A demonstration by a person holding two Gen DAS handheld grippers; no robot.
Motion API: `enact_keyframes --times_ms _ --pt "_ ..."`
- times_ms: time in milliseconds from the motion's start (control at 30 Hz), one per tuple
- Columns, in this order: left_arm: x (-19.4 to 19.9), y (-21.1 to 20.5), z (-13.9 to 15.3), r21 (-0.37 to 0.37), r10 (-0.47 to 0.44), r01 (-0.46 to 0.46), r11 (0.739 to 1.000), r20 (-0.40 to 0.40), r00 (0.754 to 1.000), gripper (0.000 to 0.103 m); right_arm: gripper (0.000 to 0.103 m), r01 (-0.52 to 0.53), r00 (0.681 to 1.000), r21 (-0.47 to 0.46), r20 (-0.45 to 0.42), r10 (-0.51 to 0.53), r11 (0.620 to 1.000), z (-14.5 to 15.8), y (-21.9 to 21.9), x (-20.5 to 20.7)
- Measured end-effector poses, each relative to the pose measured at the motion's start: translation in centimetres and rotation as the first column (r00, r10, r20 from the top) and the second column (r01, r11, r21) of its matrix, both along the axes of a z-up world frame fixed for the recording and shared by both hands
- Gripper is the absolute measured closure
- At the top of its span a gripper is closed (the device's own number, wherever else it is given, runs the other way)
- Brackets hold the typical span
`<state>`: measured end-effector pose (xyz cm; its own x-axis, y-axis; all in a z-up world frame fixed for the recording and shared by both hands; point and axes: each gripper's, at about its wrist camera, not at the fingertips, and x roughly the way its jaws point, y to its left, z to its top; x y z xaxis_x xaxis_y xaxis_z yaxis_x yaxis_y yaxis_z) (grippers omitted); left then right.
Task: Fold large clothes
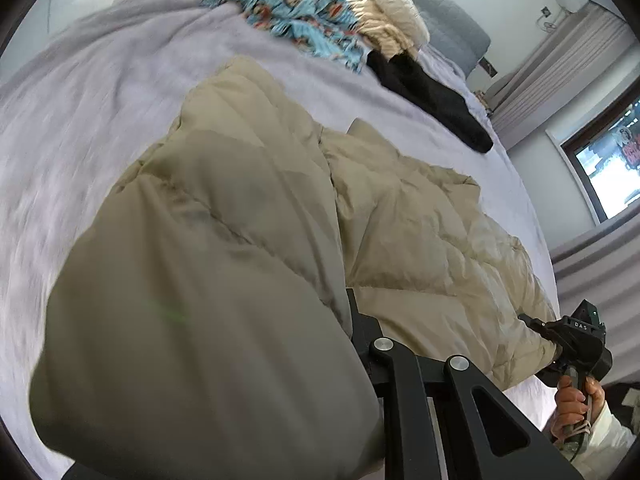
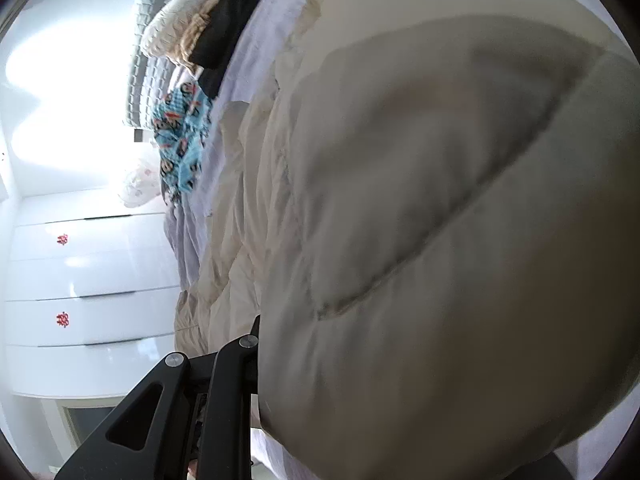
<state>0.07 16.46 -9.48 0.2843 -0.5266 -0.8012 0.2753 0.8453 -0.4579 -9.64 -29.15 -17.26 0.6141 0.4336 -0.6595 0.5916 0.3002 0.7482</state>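
Observation:
A beige quilted puffer jacket [image 1: 400, 220] lies spread across the pale lilac bed sheet [image 1: 100, 112]. In the left wrist view my left gripper [image 1: 345, 314] is shut on a fold of it. The lifted fabric bulges over the left finger and hides the fingertips. At the far right a hand holds my right gripper [image 1: 525, 319], shut on the jacket's near edge. In the right wrist view the right gripper [image 2: 259, 326] pinches the jacket [image 2: 420, 220], which balloons over most of the frame and hides one finger.
At the head of the bed lie a blue patterned garment [image 1: 296, 16], a cream knitted garment [image 1: 394, 20] and a black garment [image 1: 434, 96]. Behind them is a grey headboard [image 1: 456, 24]. A window [image 1: 608, 160] and curtain [image 1: 560, 64] are to the right. White drawers [image 2: 88, 280] stand beside the bed.

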Motion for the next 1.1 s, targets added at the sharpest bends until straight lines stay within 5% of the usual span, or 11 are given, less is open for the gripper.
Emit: enact_keyframes --times_ms 167,300,400,633,800,933,1100 --pt "-4.1 2.0 -2.6 0.041 0.052 -0.048 0.998 -0.087 0.995 0.082 0.079 -0.005 0.999 0.050 -0.041 0.007 0.999 -2.4 1.0 -5.7" --pt "-5.0 3.1 -4.5 0.123 0.156 -0.141 0.982 -0.120 0.980 0.051 0.076 0.004 0.998 0.072 -0.058 0.000 0.997 -4.2 1.0 -5.9" --pt "-5.6 4.8 -3.8 0.157 0.212 -0.192 0.969 -0.120 0.970 0.051 0.068 -0.031 0.996 0.040 -0.078 0.034 0.999 -3.8 0.9 -5.2" --pt "-7.6 8.7 1.6 0.316 0.290 -0.294 0.902 0.060 0.955 0.051 0.059 -0.123 0.985 -0.040 -0.130 0.117 0.992 -0.7 1.1 -6.8" --pt "-8.3 8.9 3.3 0.268 0.276 -0.291 0.918 0.093 0.957 0.051 0.061 -0.181 0.975 -0.074 -0.140 0.170 0.981 0.8 1.5 -8.0" --pt "-7.4 6.5 2.3 0.287 0.256 -0.253 0.924 0.026 0.966 0.051 0.061 -0.240 0.960 -0.089 -0.167 0.224 0.967 2.2 3.0 -9.5" --pt "-7.4 5.6 2.1 0.295 0.194 -0.172 0.940 -0.048 0.980 0.051 0.061 -0.343 0.930 -0.218 -0.213 0.299 0.914 5.6 6.5 -8.6"
